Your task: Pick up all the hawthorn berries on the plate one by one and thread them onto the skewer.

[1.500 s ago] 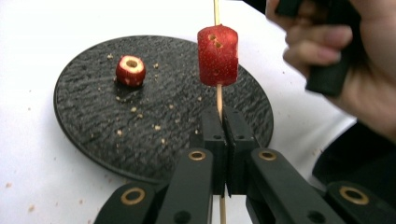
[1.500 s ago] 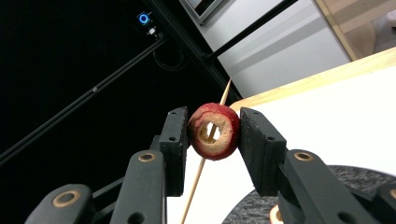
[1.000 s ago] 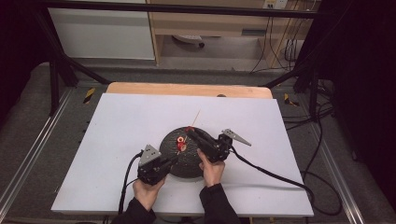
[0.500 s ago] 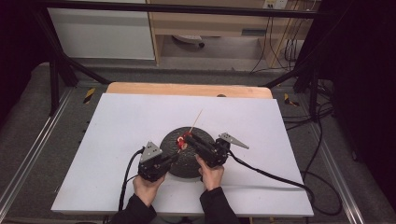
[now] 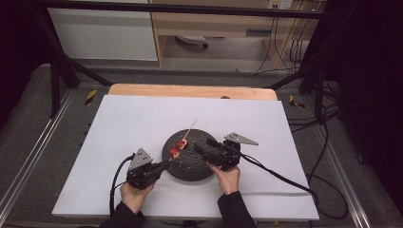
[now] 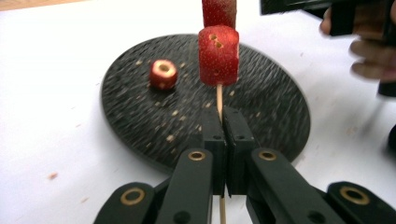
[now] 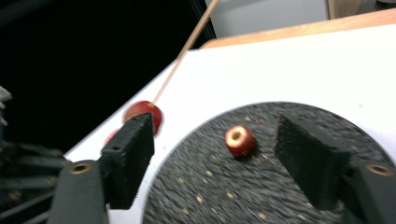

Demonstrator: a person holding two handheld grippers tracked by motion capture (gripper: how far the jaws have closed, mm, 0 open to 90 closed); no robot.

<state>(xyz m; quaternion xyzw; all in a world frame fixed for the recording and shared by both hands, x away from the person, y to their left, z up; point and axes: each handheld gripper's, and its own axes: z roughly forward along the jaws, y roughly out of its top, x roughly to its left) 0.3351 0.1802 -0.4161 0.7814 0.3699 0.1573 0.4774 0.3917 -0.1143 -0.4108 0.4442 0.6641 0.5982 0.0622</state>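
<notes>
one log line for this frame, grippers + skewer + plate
left gripper: shut on skewer | skewer: two strawberry pieces threaded | right gripper: jaws just opened, nothing between | plate: one loose strawberry piece

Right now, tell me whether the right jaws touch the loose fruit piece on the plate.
Apart. The right gripper view shows the right gripper with its jaws spread wide, and the loose fruit piece lies on the plate beyond them with bare plate on both sides.
</notes>
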